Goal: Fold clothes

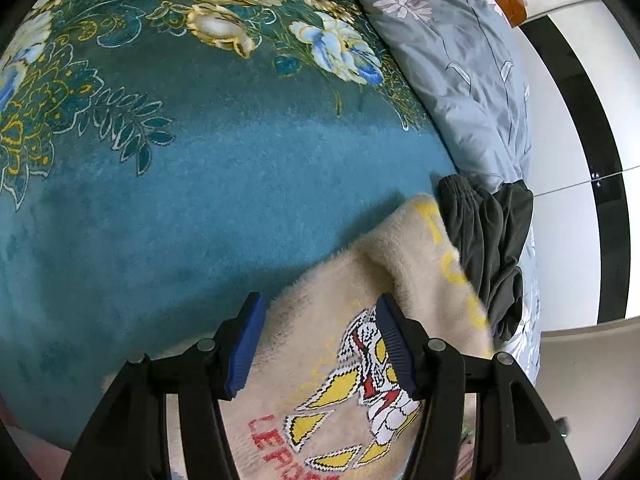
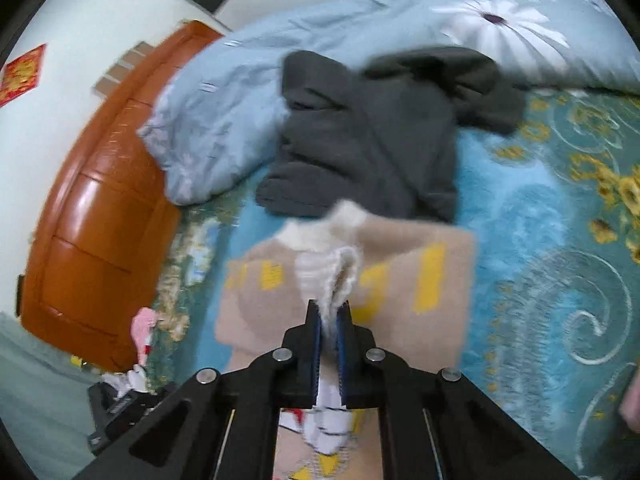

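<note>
Teal flowery blanket [image 1: 192, 184] is covering the bed, with the fuzzy cream sweater [image 1: 344, 360] lying near. Left tongs [image 1: 320, 344] are hanging wide apart over it. Right tongs [image 2: 329, 320] are pinching its edge, dark clothes [image 2: 372, 136] lying farther back.

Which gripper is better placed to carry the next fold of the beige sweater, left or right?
Right, probably. The right gripper is already shut on a pinch of the beige sweater, while the left gripper hangs open over it, gripping nothing.

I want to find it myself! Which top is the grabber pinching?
Look at the big teal flowered blanket on the bed. Near the grey-blue quilt lie two garments; the right gripper pinches the fuzzy beige sweater. It has yellow marks, unlike the plain dark grey garment behind it.
</note>
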The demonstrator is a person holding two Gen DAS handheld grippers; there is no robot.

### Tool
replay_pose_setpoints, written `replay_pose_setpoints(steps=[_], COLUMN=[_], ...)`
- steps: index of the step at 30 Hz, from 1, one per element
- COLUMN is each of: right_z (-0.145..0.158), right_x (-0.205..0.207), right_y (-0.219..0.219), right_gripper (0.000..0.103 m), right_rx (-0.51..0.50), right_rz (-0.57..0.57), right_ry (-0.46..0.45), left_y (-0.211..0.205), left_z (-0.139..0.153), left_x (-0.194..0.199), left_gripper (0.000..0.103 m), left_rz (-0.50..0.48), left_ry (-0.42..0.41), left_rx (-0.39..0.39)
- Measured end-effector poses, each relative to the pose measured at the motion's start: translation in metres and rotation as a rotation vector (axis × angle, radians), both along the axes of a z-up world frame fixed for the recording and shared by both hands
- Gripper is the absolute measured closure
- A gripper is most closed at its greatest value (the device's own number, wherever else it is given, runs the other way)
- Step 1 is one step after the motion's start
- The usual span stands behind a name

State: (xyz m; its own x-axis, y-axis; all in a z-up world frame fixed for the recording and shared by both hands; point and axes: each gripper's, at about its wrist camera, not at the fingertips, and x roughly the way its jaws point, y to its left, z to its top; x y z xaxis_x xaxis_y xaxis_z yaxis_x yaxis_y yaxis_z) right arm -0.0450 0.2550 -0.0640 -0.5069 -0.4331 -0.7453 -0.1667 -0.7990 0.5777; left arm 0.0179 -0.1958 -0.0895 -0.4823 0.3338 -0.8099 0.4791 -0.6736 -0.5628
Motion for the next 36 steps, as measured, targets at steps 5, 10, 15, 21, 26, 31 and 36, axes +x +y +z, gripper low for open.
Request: replay_pose_setpoints(steps=[5, 10, 15, 21, 26, 31, 36], right_z=[-0.056, -0.059, -0.037, -0.038, -0.065, -0.099, -0.101], right_x=[0.009, 0.002, 0.02, 0.06, 0.092, 0.113, 0.119], right_y=[0.018, 0.013, 0.014, 0.0, -0.033, -0.049, -0.054], right_gripper=[0.096, 0.095, 0.085, 0.053, 0.052, 0.052, 0.05], right_rx=[-0.007, 0.042, 0.023, -0.03, -0.041, -0.12, -0.142], right_rz=[-0.063, -0.044, -0.028, 0.107, 0.256, 0.254, 0.247], right_ry=[-0.178, -0.229, -0.215, -0.254, -0.334, -0.426, -0.426], left_y=[0.006, 0.014, 0.016, 0.004, -0.018, -0.033, -0.019], left_z=[0.001, -0.002, 0.002, 0.005, -0.005, -0.015, -0.015], left_x=[-0.001, -0.005, 0.003, 0.021, 0.038, 0.052, 0.046], left_gripper=[0.044, 0.044, 0.041, 0.039, 0.037, 0.036, 0.036], left_rz=[-0.033, -0.087, -0.116, -0.103, -0.122, -0.142, -0.232], left_ry=[-0.009, -0.042, -0.055, -0.067, -0.12, -0.159, -0.121], left_rx=[-0.036, -0.103, -0.134, -0.168, -0.166, -0.17, -0.178])
